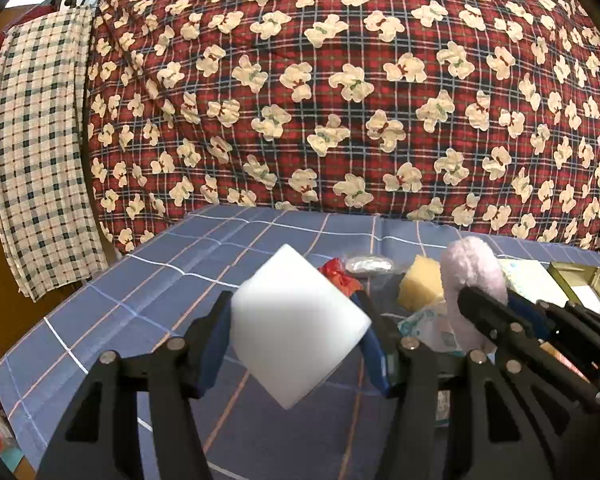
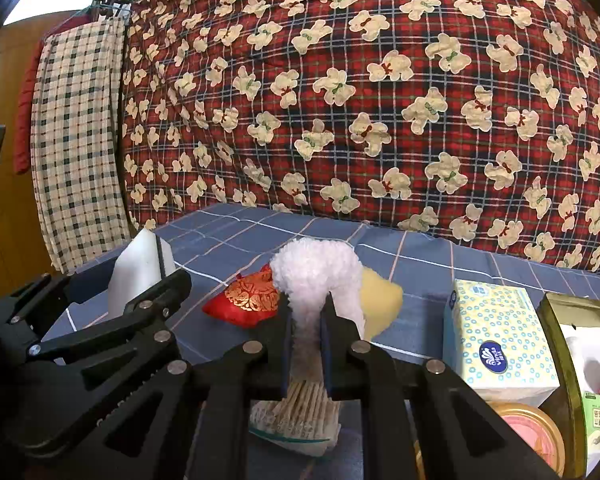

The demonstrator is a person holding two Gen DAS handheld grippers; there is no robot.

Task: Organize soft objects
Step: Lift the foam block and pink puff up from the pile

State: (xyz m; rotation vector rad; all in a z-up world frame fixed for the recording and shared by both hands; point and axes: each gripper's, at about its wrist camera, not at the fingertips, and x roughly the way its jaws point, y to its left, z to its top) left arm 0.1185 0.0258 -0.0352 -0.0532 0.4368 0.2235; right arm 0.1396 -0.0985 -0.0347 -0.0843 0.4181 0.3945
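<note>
Tongs in the left hand (image 1: 296, 344) were clenched on a white foam block (image 1: 298, 326), held clear above the blue checked worktop (image 1: 148, 288) and tilted so one corner pointed down toward the cloth and the opposite corner rose up and away from the camera. Its faces looked near equal, so no long axis could be told. The right tongs (image 2: 306, 332) were clamped almost shut on a fluffy white-pink plush piece (image 2: 316, 276), squeezing its narrow waist; its long axis ran away from the camera along the fingers, the bushy end farthest out.

Taking the tissue box (image 2: 496, 340) as landmark: both held pieces hung to its left, the plush nearer it. A yellow sponge (image 2: 380, 300) and a red brocade pouch (image 2: 246, 300) lay on the cloth left of the box, past the plush. A gold-rimmed open box (image 2: 572, 364) stood just to its right.

Judging from this, both pieces were in carry. The block was gripped across a tilt, so steady pressure and a level wrist before setting down seemed wise; the plush would spring wide on release.
</note>
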